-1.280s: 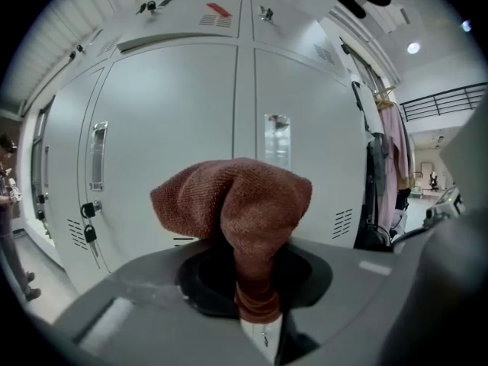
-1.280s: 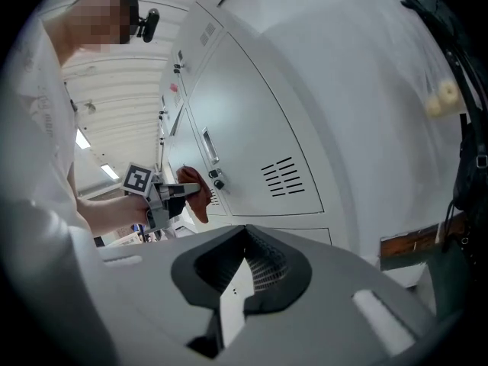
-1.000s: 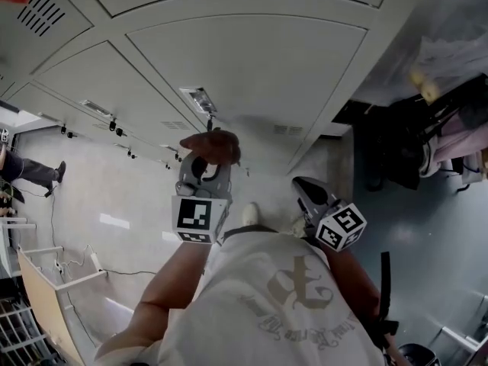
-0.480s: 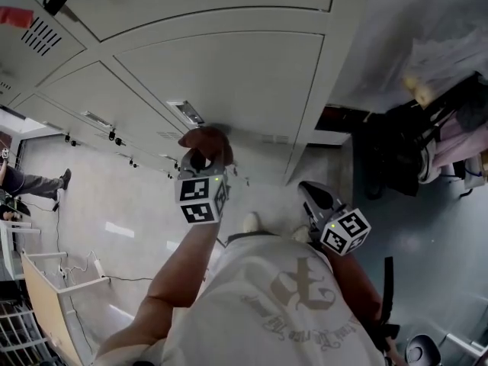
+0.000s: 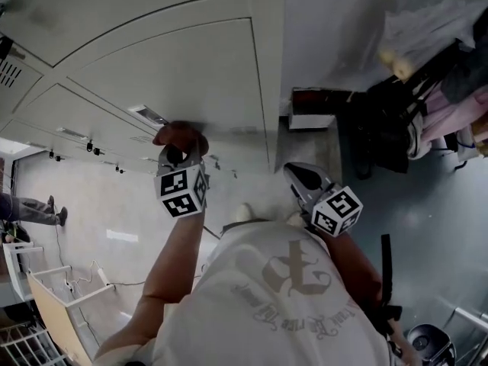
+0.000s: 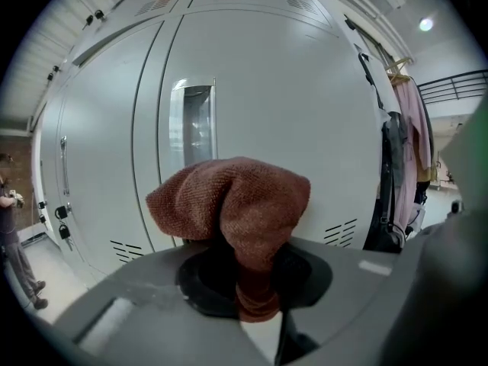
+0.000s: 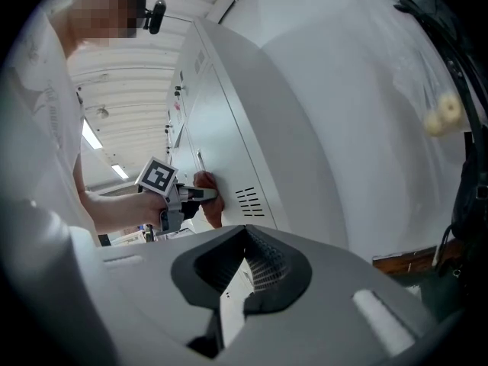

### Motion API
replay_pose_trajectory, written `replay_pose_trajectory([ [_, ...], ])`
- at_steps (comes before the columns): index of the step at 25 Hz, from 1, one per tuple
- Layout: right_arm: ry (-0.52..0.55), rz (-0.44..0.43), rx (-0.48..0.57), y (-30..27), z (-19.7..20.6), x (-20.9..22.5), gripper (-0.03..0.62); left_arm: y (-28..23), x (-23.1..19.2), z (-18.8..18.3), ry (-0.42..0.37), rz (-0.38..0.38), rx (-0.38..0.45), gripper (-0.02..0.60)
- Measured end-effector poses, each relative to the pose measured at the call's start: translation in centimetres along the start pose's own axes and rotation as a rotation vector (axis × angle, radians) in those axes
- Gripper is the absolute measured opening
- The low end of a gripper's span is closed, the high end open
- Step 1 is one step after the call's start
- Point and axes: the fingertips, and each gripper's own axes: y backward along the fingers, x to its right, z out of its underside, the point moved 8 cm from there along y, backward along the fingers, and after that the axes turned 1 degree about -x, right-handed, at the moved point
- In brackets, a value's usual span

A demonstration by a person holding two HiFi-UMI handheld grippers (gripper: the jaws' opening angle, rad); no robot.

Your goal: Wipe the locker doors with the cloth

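A brown cloth is bunched in my left gripper, which is shut on it and presses it against a pale grey locker door, just below the handle recess. In the left gripper view the cloth covers the jaws in front of the door, with the recess above it and a vent to its right. My right gripper hangs shut and empty off to the right, away from the lockers. From the right gripper view, the left gripper and cloth rest on the door.
More lockers with padlocks run off to the left. A dark rack with hanging clothes and bags stands right of the locker's end, under a plastic sheet. A person stands far left. A white frame is at lower left.
The left gripper has slid the cloth along the door, closer to the handle recess. My head view has swung right. The right gripper has hardly moved.
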Motion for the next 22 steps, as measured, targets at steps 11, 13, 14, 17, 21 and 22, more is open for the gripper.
replay_pose_trajectory([
  [11,0.007,0.002,0.001,-0.4,-0.2,1.9,0.008,-1.3,2.7,1.0,-0.028,0.087,-0.010,0.081],
  [13,0.017,-0.007,-0.001,-0.7,-0.6,2.3,0.008,-1.4,3.1,0.9,-0.028,0.091,-0.007,0.081],
  [14,0.022,-0.021,-0.004,-0.9,-0.9,2.4,0.008,-1.2,3.3,0.9,-0.028,0.082,-0.005,0.081],
  [17,0.026,-0.045,-0.010,-0.6,-1.3,2.8,0.008,-0.9,4.2,0.8,-0.027,0.073,0.000,0.081],
  [21,0.027,-0.030,-0.019,0.0,-1.2,3.5,0.008,-1.5,5.7,0.9,-0.022,0.124,0.000,0.081],
  [22,0.029,-0.035,-0.022,0.0,-1.2,3.5,0.008,-1.4,6.0,1.0,-0.019,0.136,-0.002,0.081],
])
